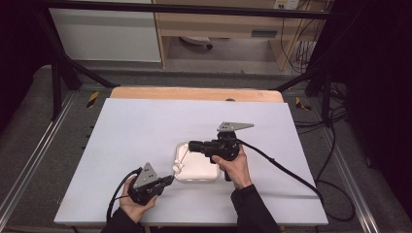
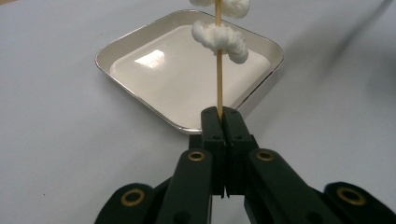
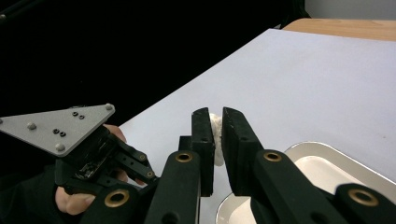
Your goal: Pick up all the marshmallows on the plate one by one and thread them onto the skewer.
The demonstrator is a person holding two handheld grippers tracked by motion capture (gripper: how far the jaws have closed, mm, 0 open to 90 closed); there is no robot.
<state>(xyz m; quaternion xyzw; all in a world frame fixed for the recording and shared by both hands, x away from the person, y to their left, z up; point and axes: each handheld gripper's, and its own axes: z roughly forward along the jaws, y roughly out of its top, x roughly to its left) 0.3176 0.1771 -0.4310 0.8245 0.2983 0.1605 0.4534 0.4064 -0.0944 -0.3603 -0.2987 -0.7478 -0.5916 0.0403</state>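
Over a pale lavender-grey table top (image 1: 145, 131) a person holds a black two-jaw gripper in each hand, both close to a shallow square white tray with a shiny metal rim (image 1: 212, 178) that sits near the middle of the board, towards the person's side. The left gripper (image 1: 168, 180), held low at the tray's near left corner, has its jaws pressed fully together on the lower end of a thin wooden skewer (image 2: 218, 84); in the left gripper view the stick rises straight out from between the jaw tips and passes over the tray's white floor. Threaded on that skewer is a fluffy white cotton ball (image 2: 220, 39), and a second white clump (image 2: 220, 5) sits just above it at the top edge of that view. The right gripper (image 1: 190, 145), with its grey three-cornered plate on top, reaches in level from the right across the tray's far side, towards the upper end of the skewer. In the right gripper view its jaws stand almost closed with only a narrow gap, and a white cotton tuft (image 3: 217, 135) is pinched between the two pads (image 3: 201, 135). From above, the skewer slants from the left gripper up towards the right one, with the cotton hanging above the tray's left edge. A black cable (image 1: 286, 172) trails from the right gripper across the board.
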